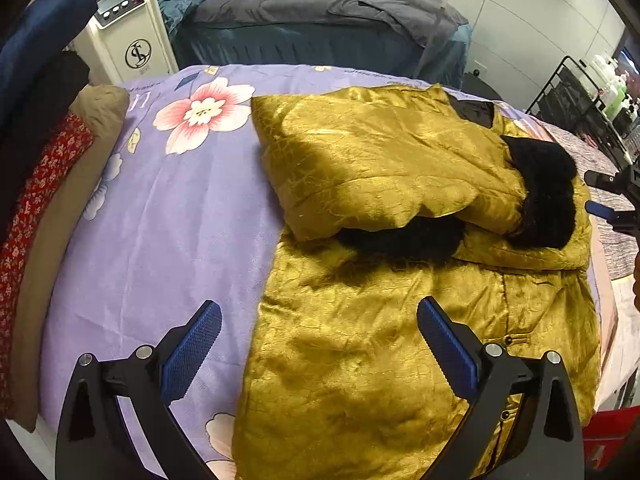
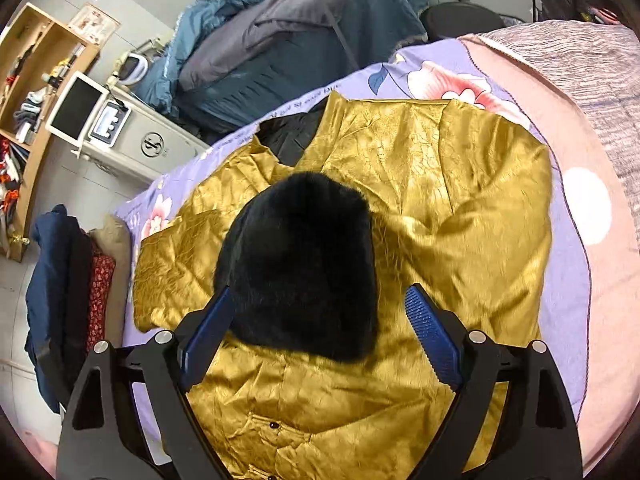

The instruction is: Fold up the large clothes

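One gold jacket (image 1: 400, 184) with two black fur cuffs (image 2: 300, 264) is seen; two grippers (image 1: 320, 344) (image 2: 320, 332), one flowered sheet (image 1: 160, 208).

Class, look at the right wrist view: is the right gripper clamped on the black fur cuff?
No, the right gripper stands open, its pads clear of the black fur cuff lying on the gold jacket.

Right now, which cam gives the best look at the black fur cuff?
Right wrist: the black fur cuff fills the centre, lying on the gold jacket just ahead of the open fingers. Left wrist shows it smaller, near the right edge.
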`<state>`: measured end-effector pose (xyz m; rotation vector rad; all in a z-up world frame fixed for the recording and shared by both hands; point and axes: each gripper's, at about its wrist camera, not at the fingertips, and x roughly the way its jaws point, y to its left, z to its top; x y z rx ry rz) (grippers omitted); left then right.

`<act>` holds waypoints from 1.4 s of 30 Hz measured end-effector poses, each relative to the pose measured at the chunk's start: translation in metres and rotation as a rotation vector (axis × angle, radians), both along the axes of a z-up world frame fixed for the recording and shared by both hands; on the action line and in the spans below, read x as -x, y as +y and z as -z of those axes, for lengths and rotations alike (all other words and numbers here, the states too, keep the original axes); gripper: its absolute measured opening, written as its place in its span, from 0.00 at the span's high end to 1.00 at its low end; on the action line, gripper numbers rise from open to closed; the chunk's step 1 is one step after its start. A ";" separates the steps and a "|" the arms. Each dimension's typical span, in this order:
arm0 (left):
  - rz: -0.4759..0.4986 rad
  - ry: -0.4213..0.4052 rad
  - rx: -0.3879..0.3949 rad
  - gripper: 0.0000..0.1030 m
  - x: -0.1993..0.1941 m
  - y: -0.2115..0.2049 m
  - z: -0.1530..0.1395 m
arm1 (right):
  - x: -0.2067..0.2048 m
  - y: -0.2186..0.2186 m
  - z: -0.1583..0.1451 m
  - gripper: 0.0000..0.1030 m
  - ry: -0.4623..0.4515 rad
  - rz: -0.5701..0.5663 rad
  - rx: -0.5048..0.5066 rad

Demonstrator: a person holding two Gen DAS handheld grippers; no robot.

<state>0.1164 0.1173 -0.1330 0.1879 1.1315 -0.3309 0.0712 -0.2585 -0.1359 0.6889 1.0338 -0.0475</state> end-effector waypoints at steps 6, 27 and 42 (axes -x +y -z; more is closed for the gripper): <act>-0.030 0.002 -0.012 0.06 -0.006 0.006 0.001 | -0.033 0.033 0.014 0.50 0.025 -0.112 0.018; 0.149 -0.116 -0.004 0.06 -0.058 -0.081 -0.036 | 0.021 0.014 -0.042 0.41 -0.005 0.099 0.401; 0.303 0.072 -0.201 0.05 -0.084 -0.142 0.067 | -0.042 0.075 0.053 0.26 0.202 -0.279 0.392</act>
